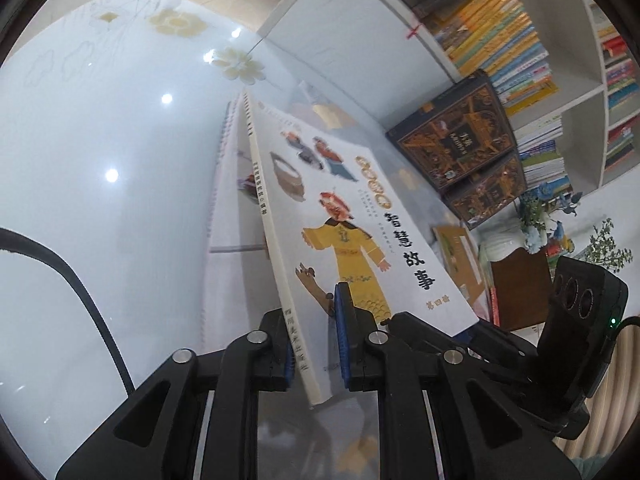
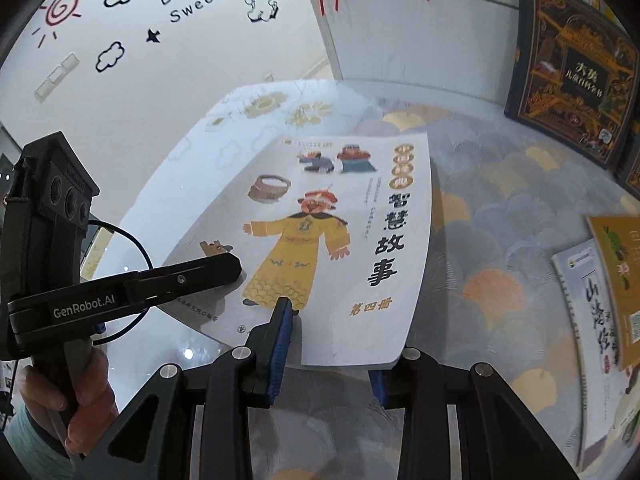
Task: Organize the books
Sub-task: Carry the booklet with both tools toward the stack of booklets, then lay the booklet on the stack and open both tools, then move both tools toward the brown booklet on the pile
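Note:
A white picture book (image 1: 340,208) with a yellow-robed figure on its cover hangs tilted above the glass table. My left gripper (image 1: 314,350) is shut on its spine edge, one blue pad on each side. In the right wrist view the same book (image 2: 360,220) has its bottom edge between the blue pads of my right gripper (image 2: 332,362), one pad on the cover and the other beneath. The left gripper (image 2: 234,270) shows there too, held by a hand (image 2: 80,384), clamped on the book's left edge.
Two dark ornate books (image 2: 572,80) lean against a white bookshelf (image 1: 360,40) packed with colourful spines. A white spiral book (image 2: 592,340) and a yellow book (image 2: 616,264) lie at the right on the glass table (image 2: 500,200). Plants and a brown box (image 1: 520,284) stand beyond.

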`<state>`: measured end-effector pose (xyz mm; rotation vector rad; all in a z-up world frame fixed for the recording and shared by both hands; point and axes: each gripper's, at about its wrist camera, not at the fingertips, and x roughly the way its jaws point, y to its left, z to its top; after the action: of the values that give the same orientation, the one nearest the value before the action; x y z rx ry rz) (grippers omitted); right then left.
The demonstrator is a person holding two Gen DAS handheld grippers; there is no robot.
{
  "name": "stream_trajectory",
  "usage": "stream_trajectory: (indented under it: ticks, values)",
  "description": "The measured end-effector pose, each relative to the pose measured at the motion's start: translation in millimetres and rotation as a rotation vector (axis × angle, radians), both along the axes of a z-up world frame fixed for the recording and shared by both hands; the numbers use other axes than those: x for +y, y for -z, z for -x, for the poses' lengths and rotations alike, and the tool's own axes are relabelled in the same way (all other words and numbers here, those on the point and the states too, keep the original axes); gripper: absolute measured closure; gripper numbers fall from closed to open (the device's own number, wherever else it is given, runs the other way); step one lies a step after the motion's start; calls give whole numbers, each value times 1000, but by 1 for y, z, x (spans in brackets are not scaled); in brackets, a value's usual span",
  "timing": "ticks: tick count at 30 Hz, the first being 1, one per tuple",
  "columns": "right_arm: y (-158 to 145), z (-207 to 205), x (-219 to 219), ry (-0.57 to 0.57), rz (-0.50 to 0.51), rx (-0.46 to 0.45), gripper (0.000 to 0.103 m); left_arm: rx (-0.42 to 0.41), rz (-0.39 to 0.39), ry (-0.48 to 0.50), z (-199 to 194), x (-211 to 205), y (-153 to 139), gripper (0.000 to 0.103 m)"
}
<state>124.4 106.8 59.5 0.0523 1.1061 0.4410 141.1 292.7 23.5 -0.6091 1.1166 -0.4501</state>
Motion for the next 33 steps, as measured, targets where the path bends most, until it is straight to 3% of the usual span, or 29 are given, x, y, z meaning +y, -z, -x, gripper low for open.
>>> stream_trajectory:
  ticks: [7, 12, 15, 18, 25, 28, 30, 33]
  values:
    - [23, -6, 5, 11, 41, 71, 70, 9, -75, -39, 1, 12, 10, 89]
    - [26, -10, 5, 2, 20, 92, 69, 45, -18, -89, 2, 30, 22, 89]
    - [24, -6, 12, -44, 32, 89, 68, 33, -50, -143, 6, 37, 15, 89]
    - [26, 0, 9, -58, 46, 111, 57, 22, -73, -165, 11, 39, 6, 89]
    - [26, 43, -49, 1, 0, 166, 56, -3, -114, -119, 29, 11, -15, 86]
    - [27, 63, -83, 47, -14, 179, 56, -16, -132, -75, 38, -20, -27, 86]
    - [27, 74, -112, 89, -39, 193, 56, -24, -136, -47, 42, -40, -35, 77]
    - [27, 85, -158, 163, -102, 212, 56, -33, -131, 7, 44, -82, -48, 74]
